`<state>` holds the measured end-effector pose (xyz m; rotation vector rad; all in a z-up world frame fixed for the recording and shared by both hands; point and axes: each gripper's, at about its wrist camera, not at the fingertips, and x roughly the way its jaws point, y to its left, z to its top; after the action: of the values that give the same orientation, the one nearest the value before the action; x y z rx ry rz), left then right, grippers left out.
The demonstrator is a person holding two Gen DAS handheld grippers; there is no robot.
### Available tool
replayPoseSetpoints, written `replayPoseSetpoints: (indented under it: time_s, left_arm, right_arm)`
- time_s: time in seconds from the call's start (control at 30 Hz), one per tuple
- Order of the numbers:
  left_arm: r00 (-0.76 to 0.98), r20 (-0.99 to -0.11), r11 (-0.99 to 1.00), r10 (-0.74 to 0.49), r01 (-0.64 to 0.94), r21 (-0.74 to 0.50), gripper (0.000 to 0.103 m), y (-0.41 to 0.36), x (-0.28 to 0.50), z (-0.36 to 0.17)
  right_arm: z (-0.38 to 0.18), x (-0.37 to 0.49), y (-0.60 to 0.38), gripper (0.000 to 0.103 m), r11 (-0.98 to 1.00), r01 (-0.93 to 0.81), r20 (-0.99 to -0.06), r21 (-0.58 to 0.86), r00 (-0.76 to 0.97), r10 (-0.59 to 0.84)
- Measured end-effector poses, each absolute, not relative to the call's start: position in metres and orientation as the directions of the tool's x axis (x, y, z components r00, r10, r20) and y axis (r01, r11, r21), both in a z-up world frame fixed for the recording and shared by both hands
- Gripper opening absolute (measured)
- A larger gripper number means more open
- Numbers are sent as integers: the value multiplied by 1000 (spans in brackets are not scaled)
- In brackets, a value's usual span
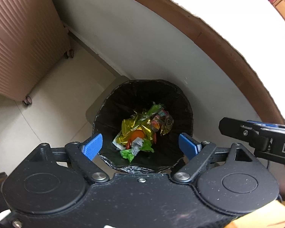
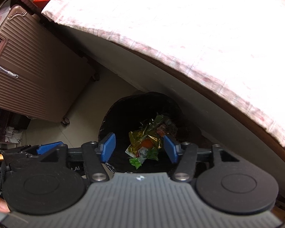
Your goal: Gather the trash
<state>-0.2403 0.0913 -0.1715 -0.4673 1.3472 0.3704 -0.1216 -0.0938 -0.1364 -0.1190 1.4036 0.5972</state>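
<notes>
While both hang spread, left gripper (image 1: 140,144), right gripper (image 2: 140,149), above bin (image 1: 112,104)

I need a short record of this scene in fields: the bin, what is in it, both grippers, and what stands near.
bin: black-lined bin on the floor, beside the bed
contents: wrappers, gold, green and printed, plus something orange
left gripper: open, empty, above the bin
right gripper: open, empty, above the bin
nearby: suitcase on wheels
</notes>
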Motion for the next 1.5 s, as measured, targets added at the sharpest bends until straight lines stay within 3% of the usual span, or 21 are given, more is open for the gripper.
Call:
replayPoseSetpoints:
  time_s: [0.33, 0.87, 1.5]
  left_arm:
    - [209, -975, 844, -71, -509, -170, 90, 93, -246, -174]
    - [151, -988, 872, -25, -480, -95, 90, 78, -246, -177]
    - [139, -990, 869, -36, -485, -99, 92, 78, -251, -182]
  right_arm:
    - [-138, -121, -93, 81, 848, -472, -951, 242, 57, 303]
    - [-145, -125, -91, 84, 854, -465, -953, 231, 68, 295]
    - [-149, -125, -96, 85, 854, -465, -953, 234, 62, 295]
